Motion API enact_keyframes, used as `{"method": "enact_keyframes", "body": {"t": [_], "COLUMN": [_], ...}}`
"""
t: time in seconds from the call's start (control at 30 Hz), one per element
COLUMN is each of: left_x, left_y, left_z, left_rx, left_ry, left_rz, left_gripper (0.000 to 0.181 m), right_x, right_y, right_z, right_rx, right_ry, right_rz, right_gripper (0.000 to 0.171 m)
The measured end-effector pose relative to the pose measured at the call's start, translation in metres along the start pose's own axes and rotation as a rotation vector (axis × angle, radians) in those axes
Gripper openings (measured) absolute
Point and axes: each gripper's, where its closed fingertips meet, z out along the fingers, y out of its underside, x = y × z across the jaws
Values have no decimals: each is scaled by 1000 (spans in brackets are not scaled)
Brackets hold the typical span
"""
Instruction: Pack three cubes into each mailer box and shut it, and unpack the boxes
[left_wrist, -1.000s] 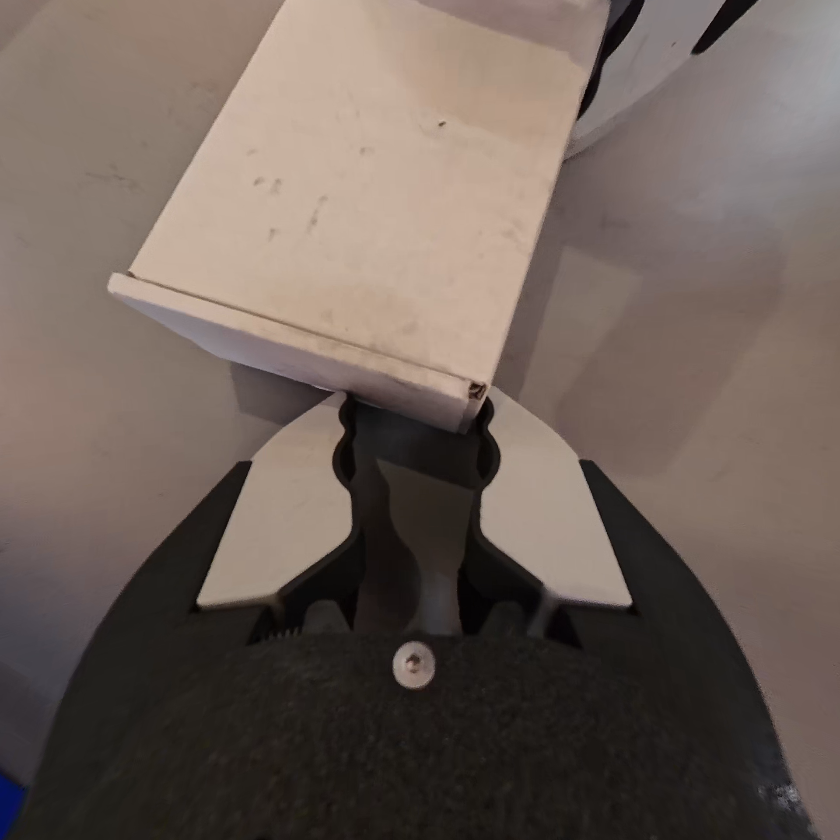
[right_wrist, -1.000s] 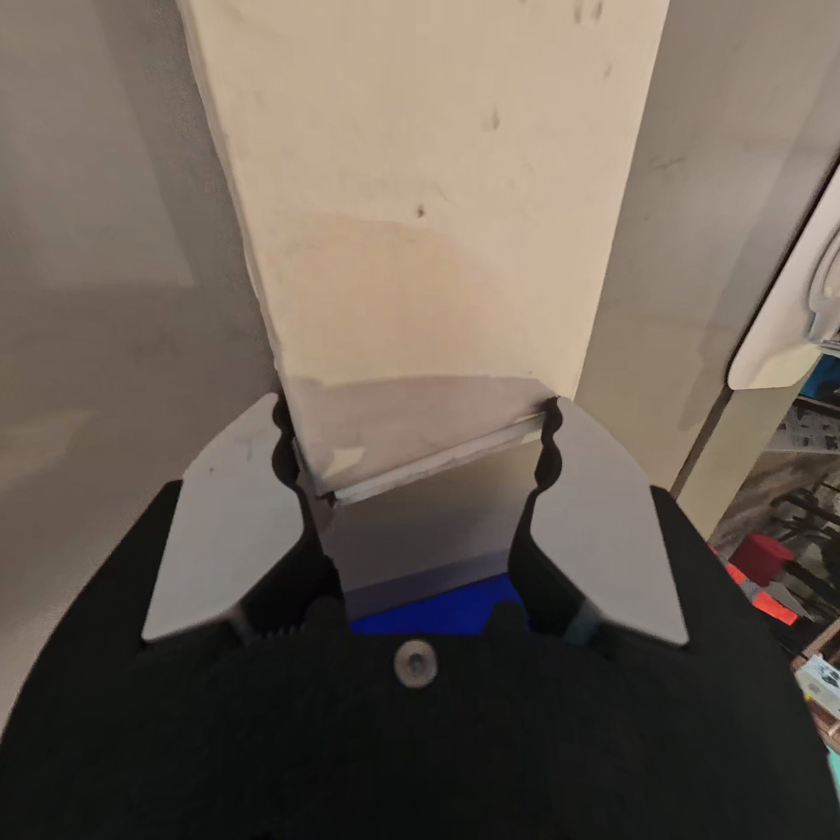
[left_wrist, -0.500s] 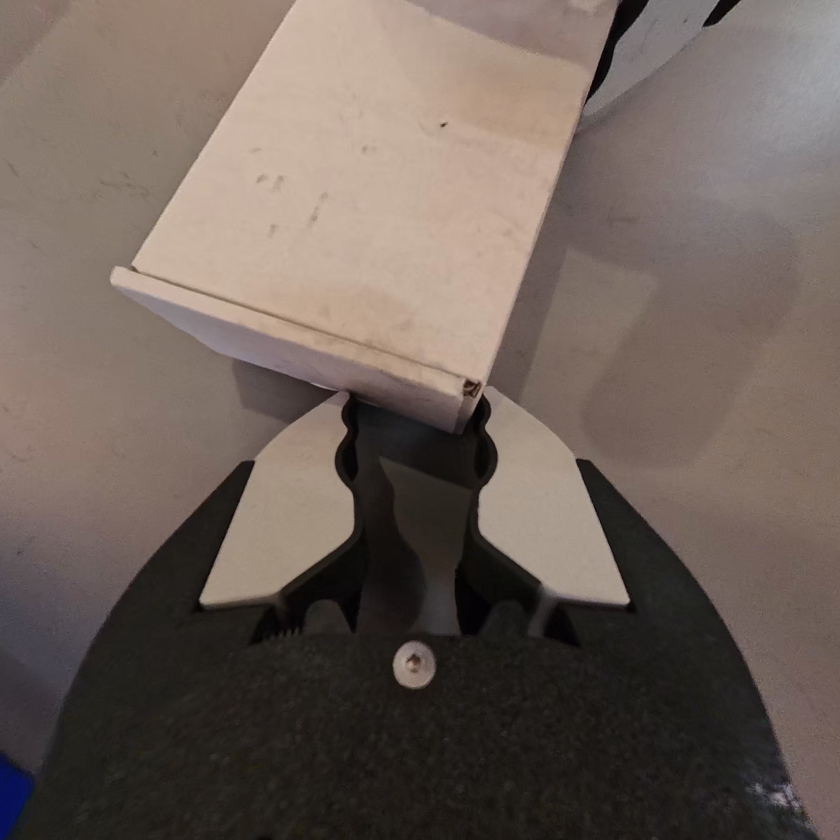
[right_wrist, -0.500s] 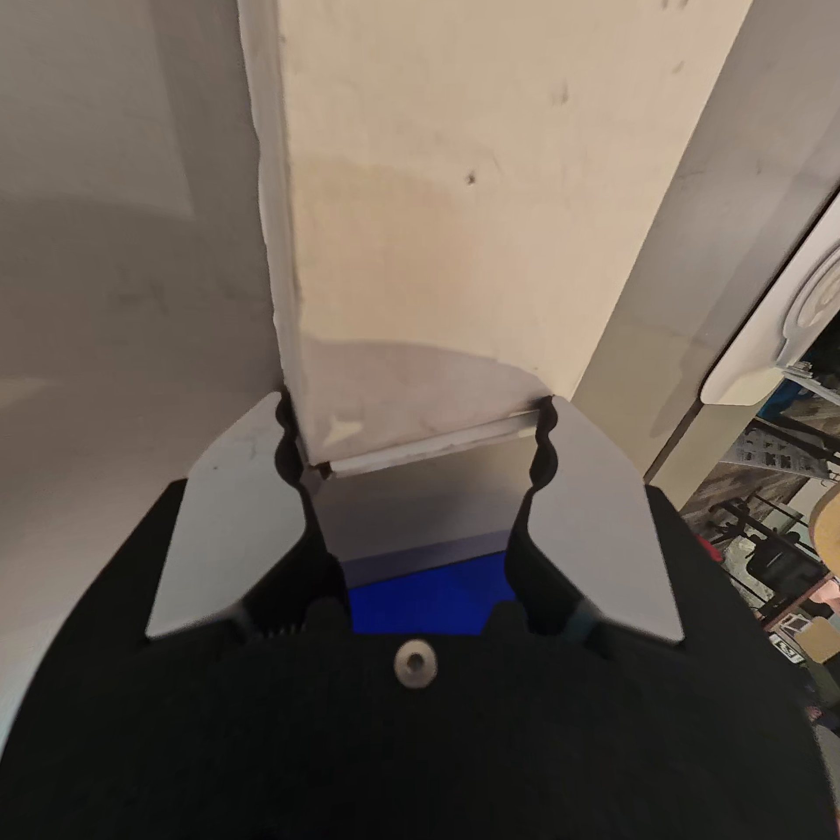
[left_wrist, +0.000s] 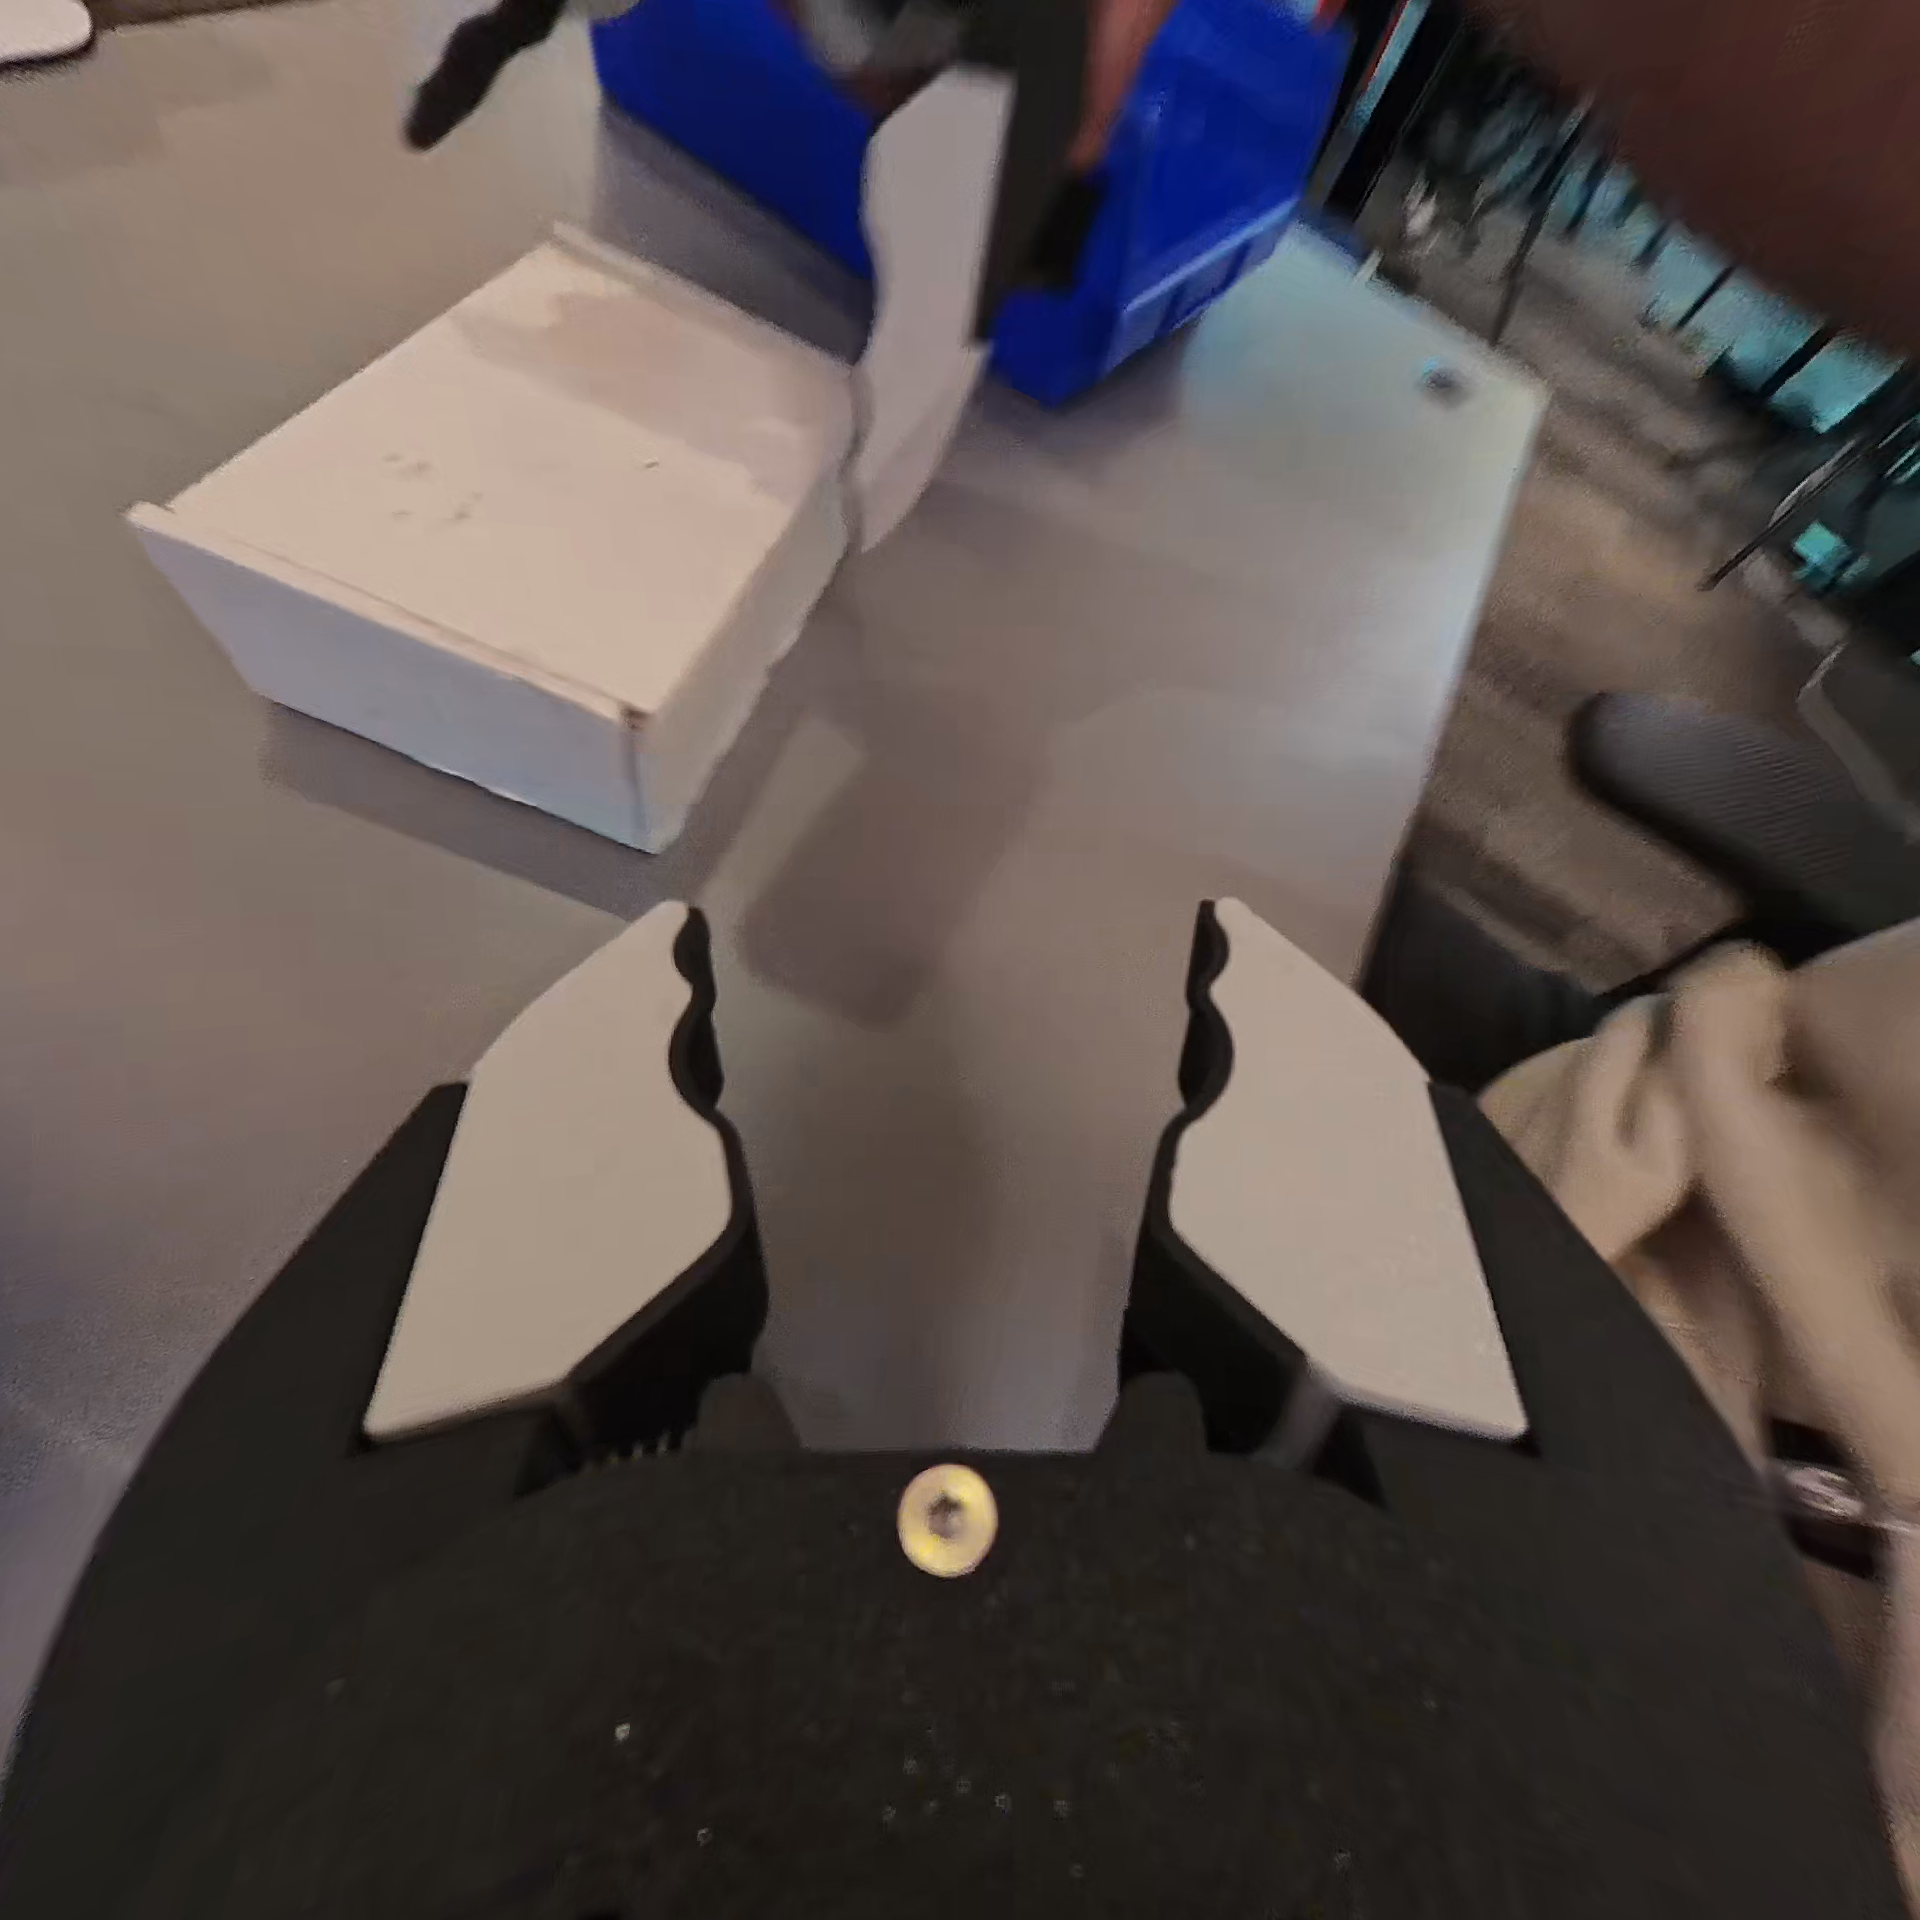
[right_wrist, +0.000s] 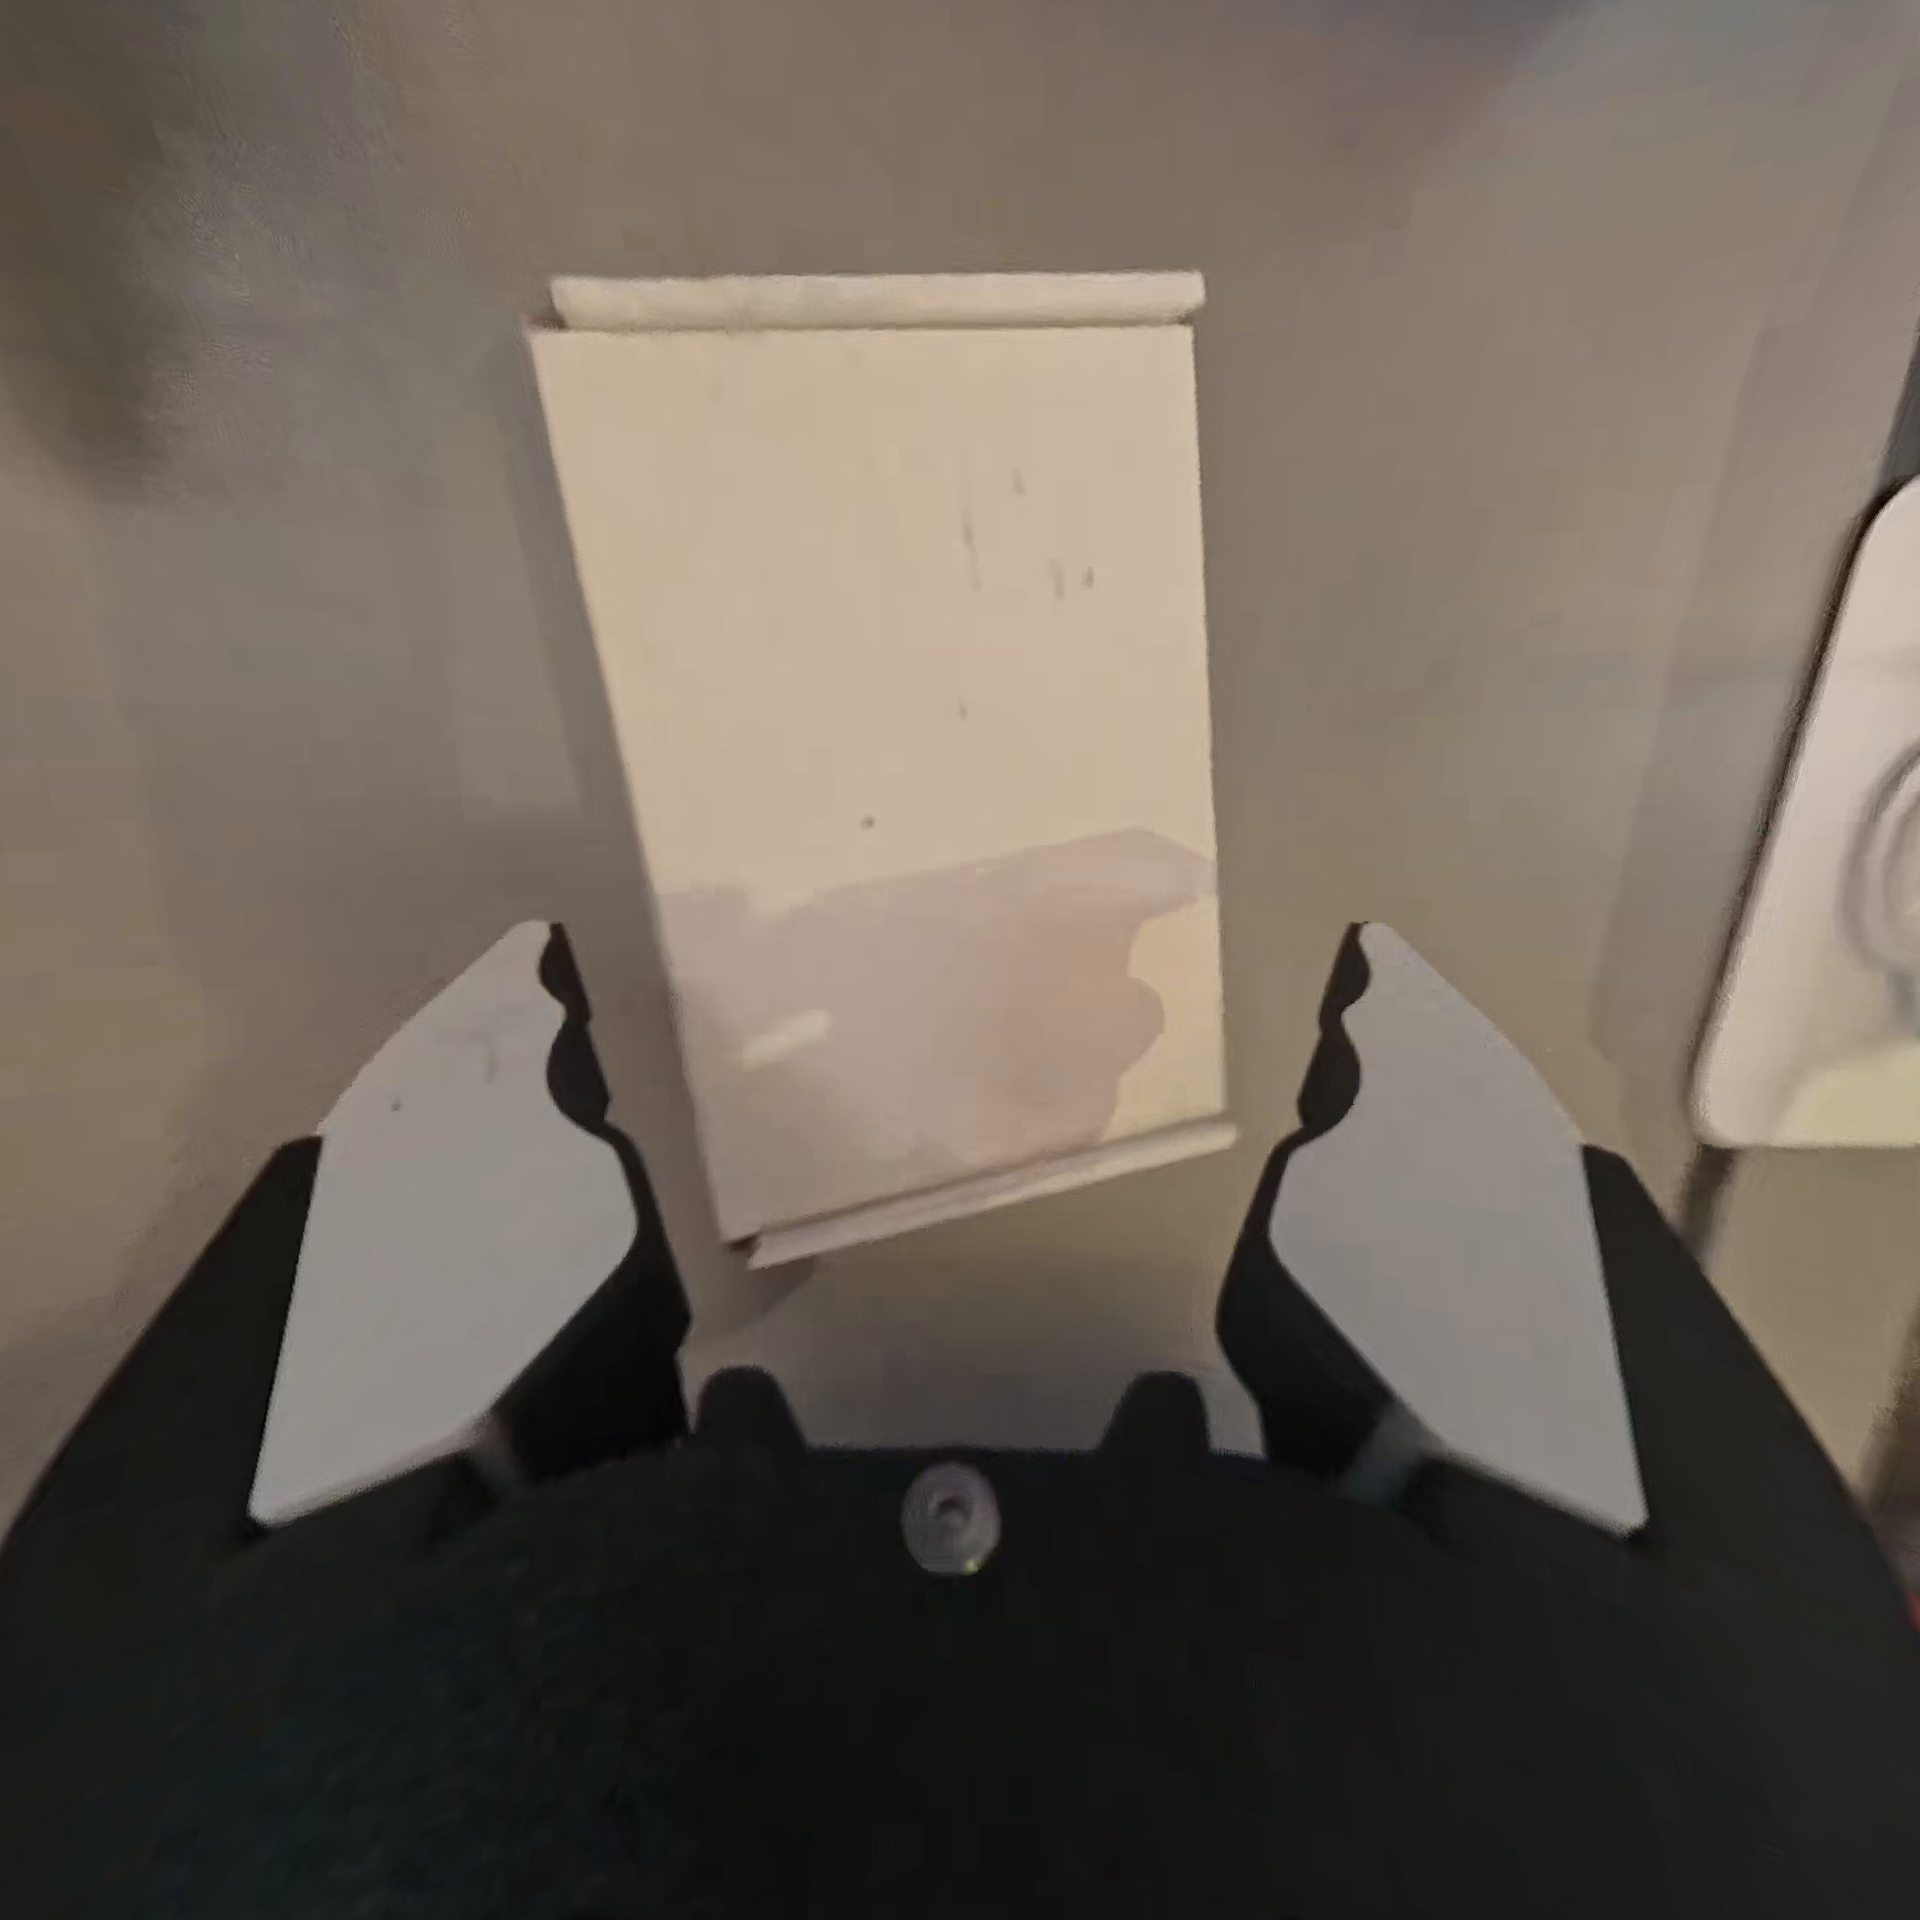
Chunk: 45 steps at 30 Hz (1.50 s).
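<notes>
A closed white mailer box (left_wrist: 499, 540) lies flat on the grey table. My left gripper (left_wrist: 951, 935) is open and empty, pulled back to the right of the box and apart from it. My right gripper (right_wrist: 951, 956) is open and empty above the near end of the same box (right_wrist: 883, 675), with the box lid showing between its fingers. In the left wrist view the right gripper's finger (left_wrist: 914, 343) hangs over the box's far right corner. No cubes show.
A blue bin (left_wrist: 1143, 208) stands on the table behind the box. The table's right edge (left_wrist: 1455, 644) runs close by, with a dark chair (left_wrist: 1745, 810) and a person's beige sleeve (left_wrist: 1714, 1195) beyond. A white flat object (right_wrist: 1829, 852) lies at the right. To the white flat object (right_wrist: 1829, 852): right tips about 30 centimeters, left tips about 45 centimeters.
Both grippers have let go of the box, opened wide and pulled back from it. The box now rests flat on the table.
</notes>
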Motion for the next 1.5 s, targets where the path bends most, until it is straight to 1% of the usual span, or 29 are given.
{"method": "enact_keyframes", "body": {"t": [0.03,0.07,0.17,0.23,0.3,0.43,0.47,0.57,0.63,0.67,0.77,0.87,0.93,0.97,1.03,1.1,1.17,1.23,1.33,1.4,1.47,1.5], "left_x": [11,20,34,37,40,41,40,38,38,37,31,28,28,29,30,30,30,28,25,22,19,18], "left_y": [3,10,40,53,57,71,74,74,70,69,67,66,65,64,61,55,47,37,18,3,-8,-12], "left_z": [-8,-14,-16,-13,-10,-9,-10,-13,-16,-17,-20,-18,-15,-14,-10,-7,-7,-11,-23,-33,-43,-48], "left_rx": [41,58,12,-40,-64,-124,-137,-138,-117,-109,-97,-97,-92,-87,-76,-56,-16,39,154,245,315,341], "left_ry": [11,13,8,2,7,-11,-30,-50,-44,-46,-56,-35,-7,5,30,45,61,58,27,-2,-36,-42], "left_rz": [-19,-32,-54,-41,-15,28,42,51,38,33,14,-26,-50,-60,-78,-84,-92,-84,-5,44,73,79], "left_gripper": [85,85,85,85,85,80,82,78,77,76,74,72,71,71,71,72,72,74,74,79,76,70], "right_x": [4,5,-1,-11,-10,-9,-7,9,27,38,81,119,130,132,127,116,106,100,100,101,108,113], "right_y": [-1,0,-4,-8,-9,-7,-2,8,15,21,49,103,152,176,219,251,273,289,312,316,317,318], "right_z": [7,16,41,52,57,56,53,39,12,-8,-91,-172,-205,-211,-207,-186,-158,-131,-107,-101,-100,-101], "right_rx": [-26,-63,-151,-191,-210,-245,-266,-264,-252,-252,-243,-245,-277,-286,-306,-327,-355,-365,-438,-466,-491,-510], "right_ry": [27,8,-114,-207,-201,-178,-156,-63,16,62,218,341,357,349,294,205,127,53,-18,-62,-60,-31], "right_rz": [-68,-91,-82,-40,-90,-45,-56,-83,-78,-81,-57,12,93,125,184,220,222,237,212,206,174,153], "right_gripper": [129,129,146,146,146,146,145,145,144,144,144,143,144,144,144,144,144,144,143,145,144,145]}}
